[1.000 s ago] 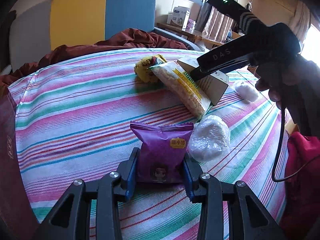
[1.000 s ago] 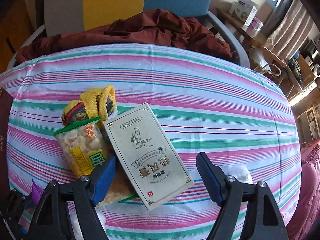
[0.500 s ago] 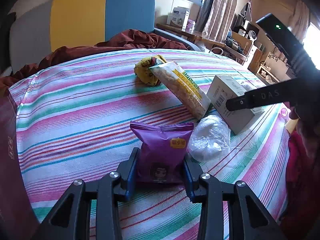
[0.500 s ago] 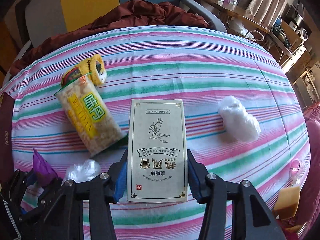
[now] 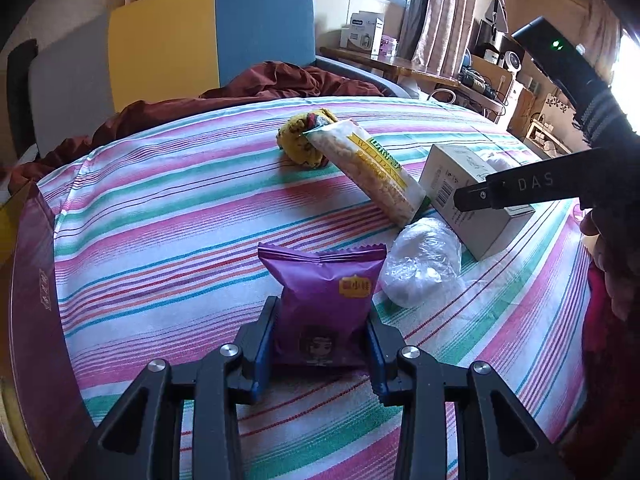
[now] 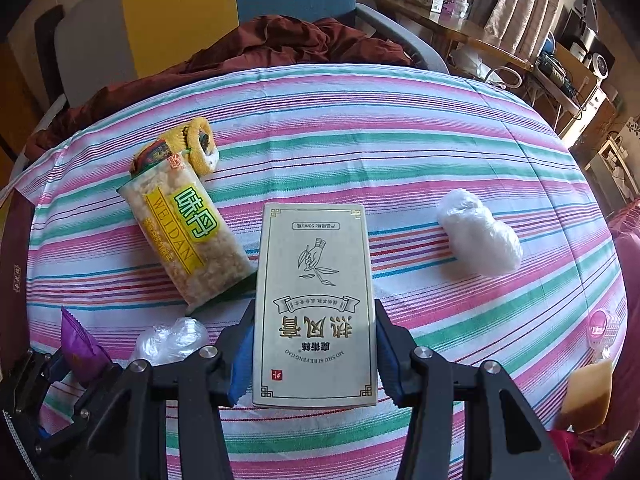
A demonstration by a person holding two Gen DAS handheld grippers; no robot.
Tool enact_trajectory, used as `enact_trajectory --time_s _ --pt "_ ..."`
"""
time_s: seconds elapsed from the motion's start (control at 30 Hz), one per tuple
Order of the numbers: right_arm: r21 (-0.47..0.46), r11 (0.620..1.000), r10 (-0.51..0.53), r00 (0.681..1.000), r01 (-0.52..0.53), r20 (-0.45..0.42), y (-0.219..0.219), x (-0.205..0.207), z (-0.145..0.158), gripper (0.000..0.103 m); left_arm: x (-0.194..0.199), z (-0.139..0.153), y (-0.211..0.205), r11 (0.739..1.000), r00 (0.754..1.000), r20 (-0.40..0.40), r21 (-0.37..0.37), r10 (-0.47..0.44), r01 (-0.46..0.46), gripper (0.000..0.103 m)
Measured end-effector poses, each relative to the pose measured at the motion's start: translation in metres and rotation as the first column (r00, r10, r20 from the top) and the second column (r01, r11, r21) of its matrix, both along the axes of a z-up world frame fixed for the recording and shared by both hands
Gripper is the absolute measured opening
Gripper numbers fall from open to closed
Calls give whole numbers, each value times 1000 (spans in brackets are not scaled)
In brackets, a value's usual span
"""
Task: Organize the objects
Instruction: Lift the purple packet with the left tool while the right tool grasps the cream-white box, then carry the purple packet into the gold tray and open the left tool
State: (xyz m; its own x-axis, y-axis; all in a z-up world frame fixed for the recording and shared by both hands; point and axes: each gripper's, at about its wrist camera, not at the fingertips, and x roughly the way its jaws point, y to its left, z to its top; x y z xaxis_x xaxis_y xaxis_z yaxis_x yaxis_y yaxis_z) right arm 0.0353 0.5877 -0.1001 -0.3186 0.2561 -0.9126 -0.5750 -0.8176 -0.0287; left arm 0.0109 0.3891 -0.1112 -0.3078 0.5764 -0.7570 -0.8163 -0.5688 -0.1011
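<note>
The left gripper (image 5: 321,350) clamps a purple snack packet (image 5: 324,300) between its blue pads, the packet standing upright on the striped tablecloth (image 5: 168,216), and just to its right sits a crumpled clear plastic bag (image 5: 422,262), touching or nearly touching the packet's edge. Over on the other side, the right gripper (image 6: 314,354) has its jaws closed against both long sides of a beige box (image 6: 316,304) with Chinese lettering, the box lying flat on the cloth. Beside the box's left edge lies a long bag of puffed rice snacks (image 6: 188,236), angled, its far end resting against a yellow knitted bundle (image 6: 196,146). A second white plastic bundle (image 6: 478,236) sits well apart to the right of the box. A dark red blanket (image 6: 280,46) is heaped on the chair beyond the table
</note>
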Motion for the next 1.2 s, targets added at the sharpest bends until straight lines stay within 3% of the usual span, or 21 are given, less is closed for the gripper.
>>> enact_trajectory --time_s 0.23,0.47,0.7,0.9,1.1,1.2 --pt "4 1000 6 1000 -6 -5 1 0 0 51 15 15 -24 1000 1000 24 27 7 -7 39" --pt "9 1000 8 1000 -8 -3 2 -1 -2 51 27 61 -64 997 1000 -16 77 9 -8 39" --pt "24 1000 12 1000 -12 5 -3 -1 -2 51 -20 99 -137 984 989 -7 106 146 -145 39" --pt "32 999 14 1000 -14 8 -3 -1 -2 51 -103 103 -209 935 936 30 52 351 -352 39" --pt "31 999 15 1000 -16 10 -3 0 -2 51 -171 69 -252 868 861 114 -55 496 -493 39" --pt "33 999 17 1000 -17 11 -3 -1 -2 51 -188 55 -259 847 838 122 -93 531 -523 39"
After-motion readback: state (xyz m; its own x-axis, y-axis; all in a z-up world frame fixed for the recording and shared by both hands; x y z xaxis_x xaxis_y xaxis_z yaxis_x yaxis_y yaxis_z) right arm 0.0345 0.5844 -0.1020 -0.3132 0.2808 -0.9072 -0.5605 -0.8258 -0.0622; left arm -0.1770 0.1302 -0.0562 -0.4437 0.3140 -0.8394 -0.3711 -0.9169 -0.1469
